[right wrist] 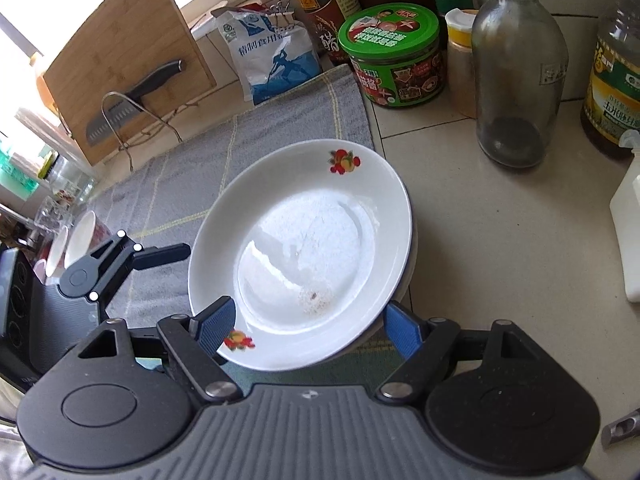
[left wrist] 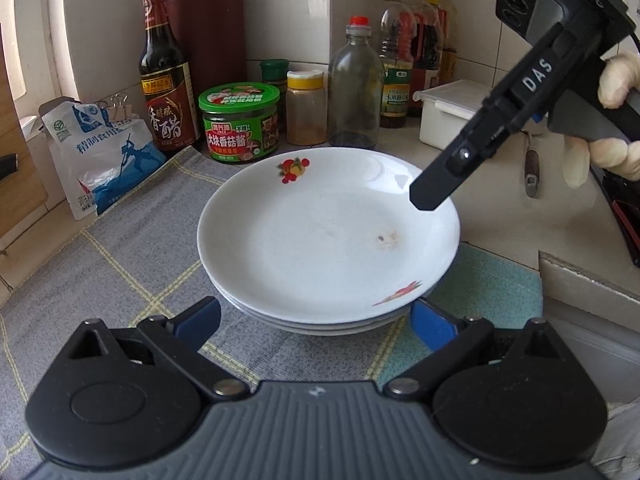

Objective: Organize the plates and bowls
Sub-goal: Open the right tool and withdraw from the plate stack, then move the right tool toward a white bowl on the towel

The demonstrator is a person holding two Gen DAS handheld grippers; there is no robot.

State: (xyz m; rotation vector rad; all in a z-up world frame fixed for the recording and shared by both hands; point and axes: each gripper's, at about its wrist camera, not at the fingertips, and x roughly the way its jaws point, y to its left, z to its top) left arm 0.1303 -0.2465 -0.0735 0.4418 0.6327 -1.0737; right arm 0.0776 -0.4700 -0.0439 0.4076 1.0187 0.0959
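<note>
Plates: a stack of shallow white ceramic plates (left wrist: pixel 328 236) with small red fruit prints on the rim sits on a grey cloth with yellow check lines (left wrist: pixel 120 264), spread over a pale tiled bench (right wrist: pixel 500 240).

From the left wrist camera, the left claw (left wrist: pixel 312 322) faces the near edge of the stack. Its two blue-padded fingers (left wrist: pixel 198 320) are spread wide, one at each side of the stack's near rim, and it holds nothing. The pads appear just clear of the plates.

The right claw (right wrist: pixel 310 330) comes in from the opposite side, held by a gloved hand (left wrist: pixel 612 120). Its jaws are partly open, and the top plate (right wrist: pixel 304 256) lies between its blue pads. The rim of that plate overlaps the left pad, but whether either pad presses on it cannot be told. In the left view, one black finger tip of this claw hangs over the far right rim of the top plate.

Behind the stack stand a green-lidded sauce jar (left wrist: pixel 239 122), a dark vinegar bottle (left wrist: pixel 166 76), a clear glass bottle with a red cap (left wrist: pixel 354 88) and a blue-and-white salt bag (left wrist: pixel 104 156).
</note>
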